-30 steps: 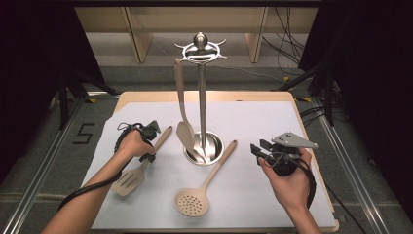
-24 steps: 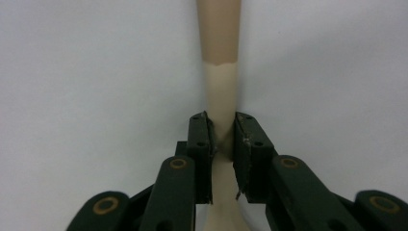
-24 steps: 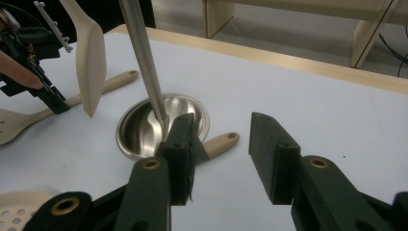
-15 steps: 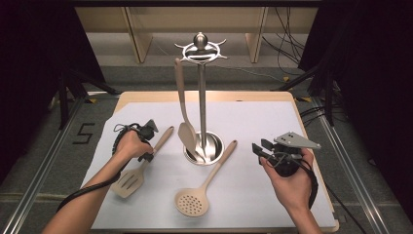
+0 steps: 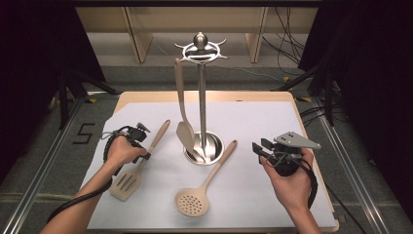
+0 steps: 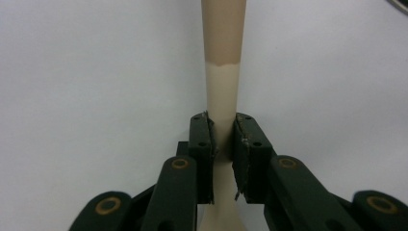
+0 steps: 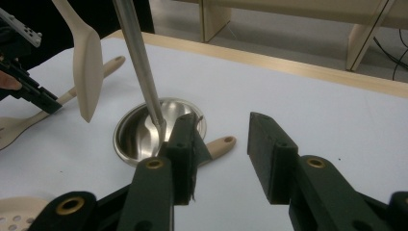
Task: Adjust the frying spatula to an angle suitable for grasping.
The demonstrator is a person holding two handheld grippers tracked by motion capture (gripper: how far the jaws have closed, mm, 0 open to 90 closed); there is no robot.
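Left gripper [image 6: 223, 144] is clamped on the spatula [image 5: 138, 164] handle — jaws pinching it from both sides, the spatula lying flat on the white sheet [image 5: 253, 122], left of the stand [image 5: 202, 105]. Right gripper [image 7: 221, 144] hangs over the right side of the sheet, jaws wide apart, holding nothing — the skimmer [image 5: 204, 183] lies just beside the stand's base.

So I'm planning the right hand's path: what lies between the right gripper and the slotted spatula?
In the high view, between the right gripper and the slotted spatula lie the skimmer and the rack's round base.
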